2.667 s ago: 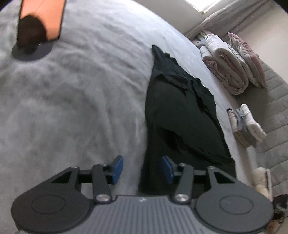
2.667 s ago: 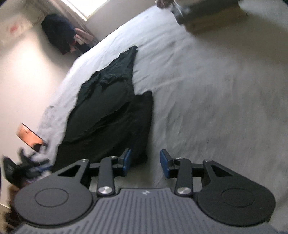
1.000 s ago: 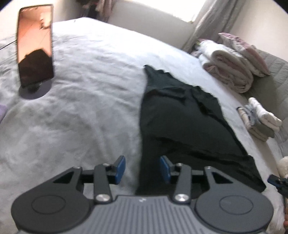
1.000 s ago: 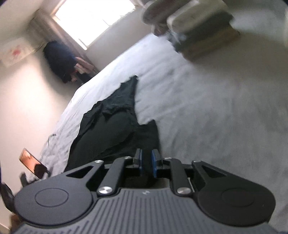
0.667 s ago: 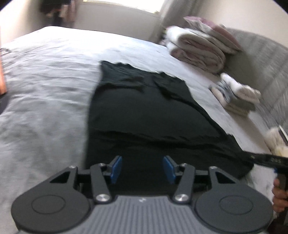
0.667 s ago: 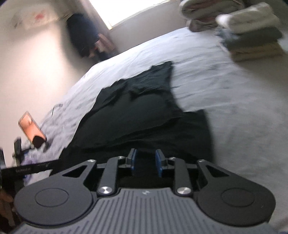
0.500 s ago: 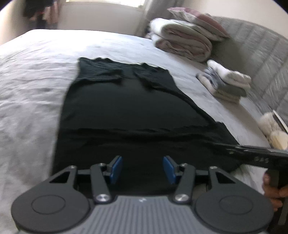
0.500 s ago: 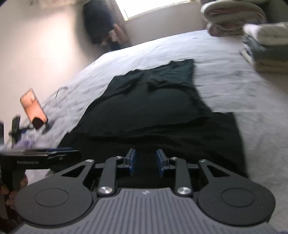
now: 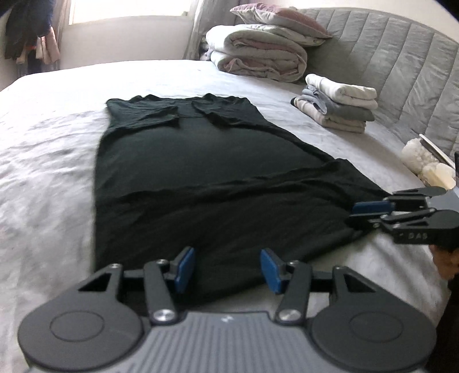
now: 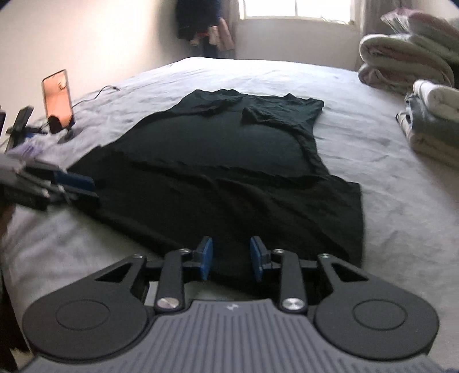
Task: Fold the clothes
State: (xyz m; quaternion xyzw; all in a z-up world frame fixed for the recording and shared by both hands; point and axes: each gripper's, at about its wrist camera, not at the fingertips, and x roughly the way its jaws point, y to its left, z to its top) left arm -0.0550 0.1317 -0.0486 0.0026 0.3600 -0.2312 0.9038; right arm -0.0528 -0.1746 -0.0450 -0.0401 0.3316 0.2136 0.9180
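Seen from the left wrist: left gripper [image 9: 226,269] gaping over the near hem of the shirt [image 9: 206,183], jaws lately widening, pads clear of the cloth, nothing held. Off to the right, the right gripper [image 9: 361,213] lying sideways at the hem's right corner, a hand [image 9: 446,262] behind it; pads near together, lately eased apart, contact with the cloth not clear. Beyond, only in this view: a small pale fluffy thing [image 9: 416,156] by the grey headboard [image 9: 401,71], then a stack [image 9: 335,103] of folded clothes, then rolled duvets [image 9: 258,54] under a pillow [image 9: 281,17]. Seen from the right wrist: right gripper [image 10: 231,258] parted narrowly above the hem, black cloth showing in the gap, pads not pressing it. To the left, blurred, the left gripper [image 10: 71,186] at the hem's other corner. Further back, only here: a phone [image 10: 56,96] upright on a stand with a cable [image 10: 106,89] trailing off. Shirt spread flat on the bed [image 10: 387,200], hem nearest both grippers, sleeves folded in at the far end, towards the window [image 10: 295,7].
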